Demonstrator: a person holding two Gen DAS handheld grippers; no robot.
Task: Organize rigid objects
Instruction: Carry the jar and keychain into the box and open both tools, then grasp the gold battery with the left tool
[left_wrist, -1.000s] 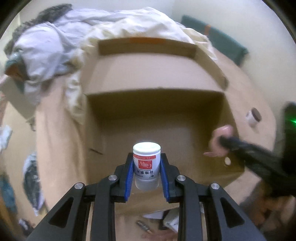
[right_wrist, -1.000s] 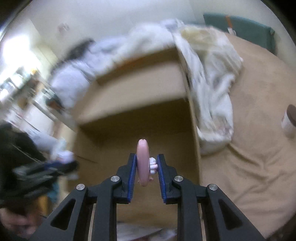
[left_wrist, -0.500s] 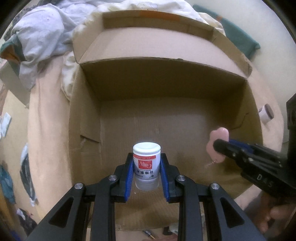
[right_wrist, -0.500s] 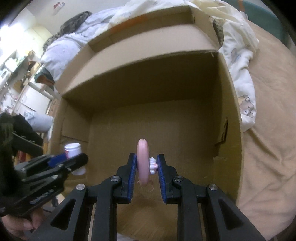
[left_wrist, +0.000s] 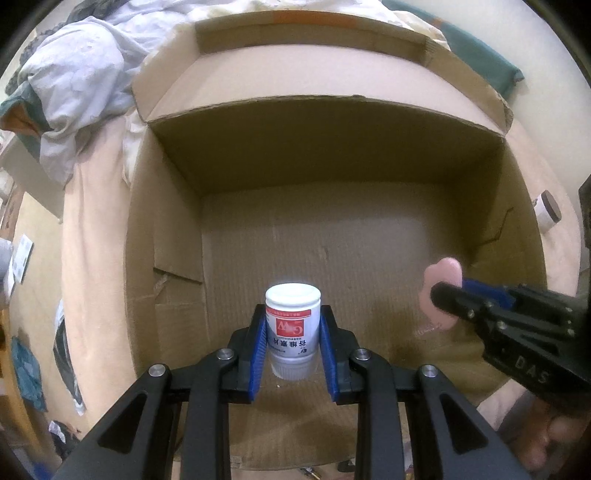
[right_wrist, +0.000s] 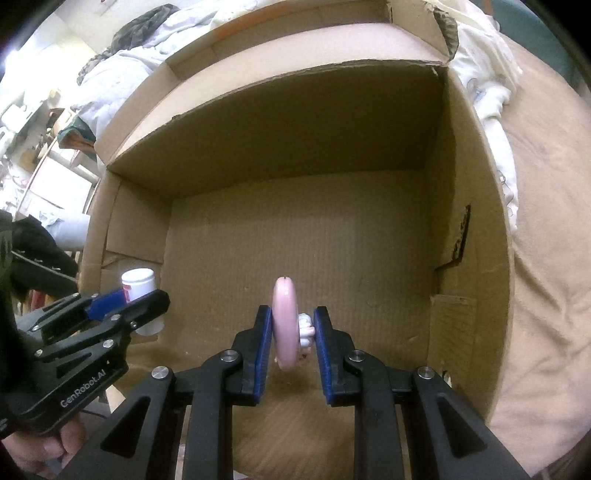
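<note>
The left gripper (left_wrist: 293, 341), black with blue ribbed pads, is clamped on a small white plastic bottle (left_wrist: 292, 326) with a smooth round cap and a red-and-white printed label, held upright above the floor of the box. The right gripper (right_wrist: 293, 332), of the same make, is closed on a flat, glossy pink flower-shaped trinket (right_wrist: 285, 323), seen edge-on, with a small white knob on its right face; what that knob is I cannot tell. Both hang inside a large open brown corrugated cardboard box (left_wrist: 166, 236), its flaps raised and its walls creased and torn in places. The box sits on a tan cloth-covered surface (right_wrist: 546, 229) beside rumpled pale bedclothes (left_wrist: 74, 81). A small brown-capped white jar (left_wrist: 547, 216) lies outside the box on the right.
</note>
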